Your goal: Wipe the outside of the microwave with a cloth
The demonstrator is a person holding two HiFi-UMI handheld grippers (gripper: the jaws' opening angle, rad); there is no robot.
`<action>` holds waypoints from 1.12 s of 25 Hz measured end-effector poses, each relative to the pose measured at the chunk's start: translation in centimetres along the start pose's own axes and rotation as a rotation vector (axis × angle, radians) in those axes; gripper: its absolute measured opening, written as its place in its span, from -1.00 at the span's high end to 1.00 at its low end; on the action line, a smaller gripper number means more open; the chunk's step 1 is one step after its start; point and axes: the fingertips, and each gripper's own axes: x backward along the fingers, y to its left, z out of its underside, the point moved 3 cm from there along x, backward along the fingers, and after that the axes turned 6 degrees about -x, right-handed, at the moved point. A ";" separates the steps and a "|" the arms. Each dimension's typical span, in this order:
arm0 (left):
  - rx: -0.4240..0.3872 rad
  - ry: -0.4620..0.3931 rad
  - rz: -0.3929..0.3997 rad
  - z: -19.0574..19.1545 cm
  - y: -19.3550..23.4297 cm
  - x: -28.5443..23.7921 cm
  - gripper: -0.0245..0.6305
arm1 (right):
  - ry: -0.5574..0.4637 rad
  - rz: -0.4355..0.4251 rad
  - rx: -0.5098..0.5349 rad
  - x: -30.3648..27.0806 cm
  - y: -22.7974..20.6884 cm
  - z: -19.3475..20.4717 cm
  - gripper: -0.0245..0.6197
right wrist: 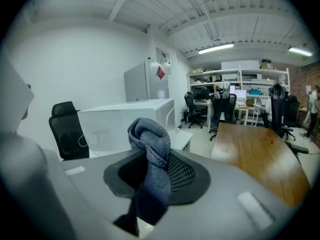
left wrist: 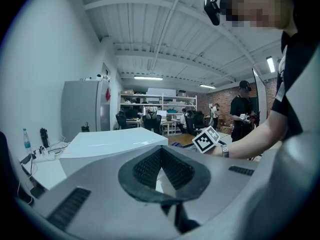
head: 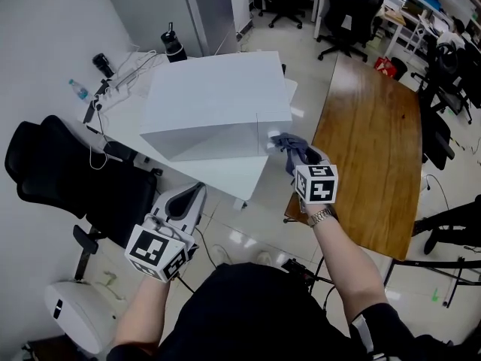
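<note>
1. Microwave (head: 214,100) sits on the white table (head: 234,177), near corner toward the person;
2. Cloth (head: 288,143) is clamped in the right gripper (head: 297,156), bunched forward, likely to rub that corner;
3. Left gripper (head: 194,195), jaws together and empty, hangs clear.

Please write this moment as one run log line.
step: cloth at microwave corner, contact unclear | right gripper: shut on cloth | left gripper: shut, empty
</note>
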 end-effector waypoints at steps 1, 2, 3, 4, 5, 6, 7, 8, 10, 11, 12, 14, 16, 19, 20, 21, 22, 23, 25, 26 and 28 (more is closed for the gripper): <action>-0.001 -0.002 0.002 0.0 -0.3 -0.1 0.91 | -0.008 -0.008 0.005 0.4 0.1 -0.4 0.60; -0.004 -0.003 0.006 0.0 -0.6 -0.1 0.91 | -0.017 -0.016 0.009 0.8 0.2 -0.7 0.60; -0.008 -0.004 0.010 0.0 -0.9 -0.2 0.91 | -0.025 -0.026 0.012 1.3 0.3 -1.1 0.60; -0.009 -0.005 0.014 0.0 -1.2 -0.3 0.91 | -0.034 -0.037 0.015 1.9 0.5 -1.5 0.60; -0.007 -0.004 0.016 0.0 -1.5 -0.3 0.91 | -0.042 -0.050 0.018 2.4 0.7 -1.8 0.60; -0.003 -0.004 0.017 0.1 -1.7 -0.4 0.91 | -0.051 -0.067 0.023 3.1 1.0 -2.2 0.60; -0.002 -0.003 0.019 0.1 -2.0 -0.5 0.91 | -0.059 -0.086 0.028 3.7 1.3 -2.6 0.60; -0.005 -0.003 0.023 0.2 -2.2 -0.6 0.91 | -0.066 -0.107 0.034 4.3 1.7 -3.0 0.60; -0.009 -0.003 0.033 0.2 -2.6 -1.1 0.91 | -0.078 -0.152 0.045 5.6 2.6 -3.7 0.60; -0.009 -0.002 0.039 0.3 -2.8 -1.3 0.91 | -0.083 -0.175 0.051 6.3 3.1 -4.1 0.60; -0.009 -0.001 0.047 0.3 -3.0 -1.5 0.91 | -0.090 -0.200 0.056 7.0 3.6 -4.5 0.60; -0.009 0.001 0.068 0.2 -3.4 -2.0 0.91 | -0.105 -0.263 0.071 8.4 5.0 -5.3 0.60; -0.010 -0.002 0.094 0.1 -3.9 -2.4 0.91 | -0.121 -0.340 0.092 10.0 6.5 -6.1 0.60; -0.024 -0.019 0.131 -0.5 -4.6 -2.9 0.64 | -0.136 -0.472 0.122 12.2 9.0 -7.0 0.60; -0.032 -0.028 0.144 -0.8 -4.8 -2.9 0.53 | -0.140 -0.517 0.128 12.9 9.8 -7.3 0.60; -0.042 -0.038 0.157 -1.2 -5.0 -3.0 0.43 | -0.144 -0.562 0.135 13.6 10.5 -7.6 0.60; -0.052 -0.050 0.171 -1.6 -5.2 -2.9 0.35 | -0.148 -0.606 0.143 14.2 11.3 -7.9 0.60; -0.060 -0.064 0.184 -2.0 -5.3 -2.9 0.25 | -0.152 -0.652 0.154 14.8 12.0 -8.1 0.60; -0.064 -0.095 0.217 -2.9 -5.7 -2.7 0.12 | -0.152 -0.741 0.189 16.0 13.5 -8.3 0.60; -0.063 -0.113 0.237 -3.4 -5.9 -2.5 0.06 | -0.149 -0.784 0.210 16.5 14.2 -8.2 0.60; -0.066 -0.145 0.290 -4.2 -6.7 -2.1 0.00 | -0.140 -0.864 0.250 17.4 15.6 -8.0 0.60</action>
